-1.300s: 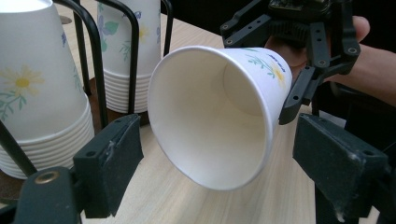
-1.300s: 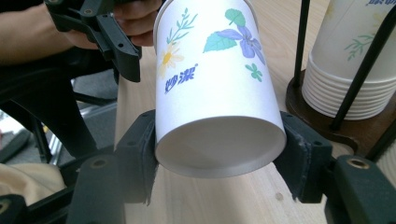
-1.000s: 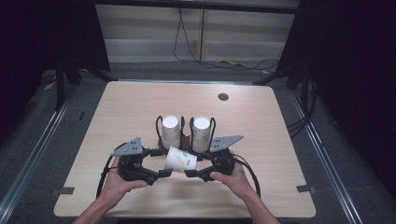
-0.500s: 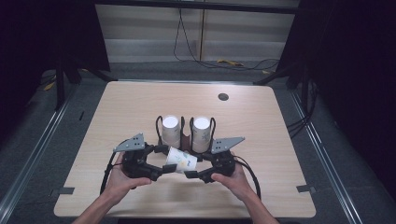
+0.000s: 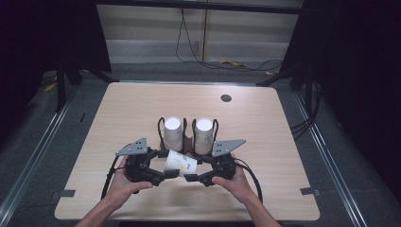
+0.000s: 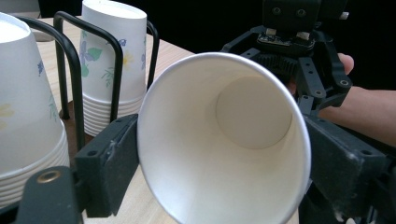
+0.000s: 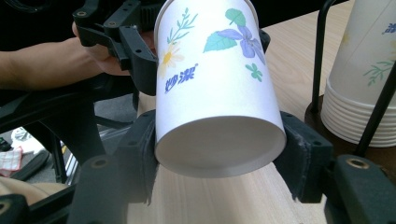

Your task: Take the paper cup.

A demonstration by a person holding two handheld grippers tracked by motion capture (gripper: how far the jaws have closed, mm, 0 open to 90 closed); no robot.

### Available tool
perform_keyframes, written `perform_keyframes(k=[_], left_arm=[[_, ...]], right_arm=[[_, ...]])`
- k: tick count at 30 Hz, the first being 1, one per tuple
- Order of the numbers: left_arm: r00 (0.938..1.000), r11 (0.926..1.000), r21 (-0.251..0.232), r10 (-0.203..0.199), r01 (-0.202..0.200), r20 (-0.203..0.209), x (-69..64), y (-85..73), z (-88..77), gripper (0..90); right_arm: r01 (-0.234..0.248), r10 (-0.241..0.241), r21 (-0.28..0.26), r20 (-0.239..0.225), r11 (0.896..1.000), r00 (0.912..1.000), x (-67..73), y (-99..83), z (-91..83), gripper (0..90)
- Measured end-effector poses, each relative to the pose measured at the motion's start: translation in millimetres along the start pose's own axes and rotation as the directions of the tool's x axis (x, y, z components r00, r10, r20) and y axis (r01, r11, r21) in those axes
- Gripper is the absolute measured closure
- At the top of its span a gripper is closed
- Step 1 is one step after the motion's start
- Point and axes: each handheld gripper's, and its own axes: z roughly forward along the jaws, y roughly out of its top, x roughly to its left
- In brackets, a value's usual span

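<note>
On the high view, the left gripper [image 5: 163,178] sits at the near left of the table [image 5: 118,118], held in the person's left hand [image 5: 120,187]. Its jaws are clamped on the rim end of a paper cup [image 5: 179,162], which lies on its side just above the tabletop, between the two grippers. In the left gripper view the cup's [image 6: 224,140] open mouth faces the camera, a black pad pressed against each side of the rim.

Just behind the cup stands a black wire rack [image 5: 187,135] with two stacks of upturned cups: the left stack [image 5: 172,132] and the right stack [image 5: 203,135], side by side near the table's middle. Both stacks are close to the held cup but apart from it.

To the right, the right gripper [image 5: 191,177], in the right hand [image 5: 234,182], grips the cup's base end. In the right gripper view the cup's [image 7: 217,88] flat bottom points at the camera, flower print on its wall, and both pads are closed tight against the base.

Farther back on the right, a small dark hole [image 5: 226,98] marks the tabletop
</note>
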Motion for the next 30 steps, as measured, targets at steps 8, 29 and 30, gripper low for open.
perform_keyframes(k=[8, 29, 30], left_arm=[[0.9995, 0.9997, -0.011, 0.024, -0.024, -0.02, -2.2, -0.5, -1.6, 17.4], [0.9993, 0.9998, -0.005, -0.021, 0.021, 0.03, -1.6, -2.6, -0.8, 18.7], [0.999, 0.9996, -0.005, -0.028, 0.028, 0.035, -1.1, -2.2, -1.5, 19.2]], right_arm=[[0.01, -0.01, 0.003, -0.003, 1.0, 0.9999, -1.0, 0.5, 3.1, 37.9], [0.033, -0.032, 0.031, -0.045, 0.999, 0.9985, -1.7, 2.6, 5.1, 37.3], [0.034, -0.033, 0.032, -0.047, 0.999, 0.9984, -1.5, 2.7, 5.0, 37.2]])
